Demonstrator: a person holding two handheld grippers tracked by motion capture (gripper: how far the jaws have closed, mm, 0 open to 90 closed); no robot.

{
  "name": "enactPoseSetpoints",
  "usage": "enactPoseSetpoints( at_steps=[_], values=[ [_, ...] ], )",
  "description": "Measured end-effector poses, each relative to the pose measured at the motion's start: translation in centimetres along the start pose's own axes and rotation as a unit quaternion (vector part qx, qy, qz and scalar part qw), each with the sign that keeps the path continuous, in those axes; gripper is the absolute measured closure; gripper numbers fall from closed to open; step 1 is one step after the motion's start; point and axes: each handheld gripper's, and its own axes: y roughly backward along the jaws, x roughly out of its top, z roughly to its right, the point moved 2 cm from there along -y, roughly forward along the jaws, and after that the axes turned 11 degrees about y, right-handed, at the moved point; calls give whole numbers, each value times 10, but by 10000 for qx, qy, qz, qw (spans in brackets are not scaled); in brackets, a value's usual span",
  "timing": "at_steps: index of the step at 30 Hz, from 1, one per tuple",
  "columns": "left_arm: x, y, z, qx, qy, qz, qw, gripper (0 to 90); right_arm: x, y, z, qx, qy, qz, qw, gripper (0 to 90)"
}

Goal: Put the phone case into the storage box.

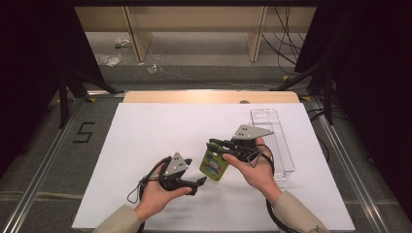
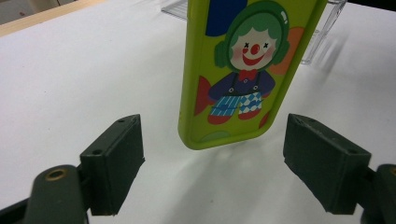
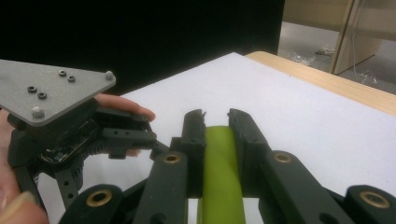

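My right tool [image 1: 217, 144] is clamped on the edge of the green phone case [image 1: 214, 165], holding it off the table with its clown side towards my left tool [image 1: 198, 183]. In the left gripper view the case [image 2: 243, 70] hangs between my left tool's [image 2: 233, 163] pads, which stand wide and touch nothing. In the right gripper view the pads [image 3: 216, 122] pinch only the thin green edge [image 3: 218, 177].

The risk, as I judge it, is that thin hold: if my left tool closes off-centre or nudges the lower end, the case could twist in the right grip and drop. Opening the right tool before the left has bitten would let it fall too.

Under both hands lies the white sheet [image 1: 145, 141] covering the table. Towards the right edge sits a clear plastic tray [image 1: 272, 131]. Past the far edge a strip of wooden tabletop [image 1: 194, 96] shows, then grey floor with cables and wooden furniture legs [image 1: 138, 34].
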Motion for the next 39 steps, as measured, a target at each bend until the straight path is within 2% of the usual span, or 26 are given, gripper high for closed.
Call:
enactPoseSetpoints(
  at_steps=[10, 15, 22, 29, 39],
  values=[
    [1, 0, -2, -49, 62, 39, 10000, 226, 1, 1, 0, 57, 32, -45, 10000, 777],
    [2, -1, -3, -112, 28, 50, 9999, 244, 2, 1, 0, 112, 62, -42, 9999, 777],
    [4, -5, -6, -297, -86, 41, 9995, 258, 3, 1, -1, 194, 70, -49, 9998, 777],
    [3, -13, -10, -487, -149, -134, 9986, 265, 4, 1, -2, 258, 89, -63, 9996, 777],
    [3, -22, -14, -796, -328, -177, 9961, 342, 6, 1, -3, 329, 107, -45, 9994, 777]
  ],
)
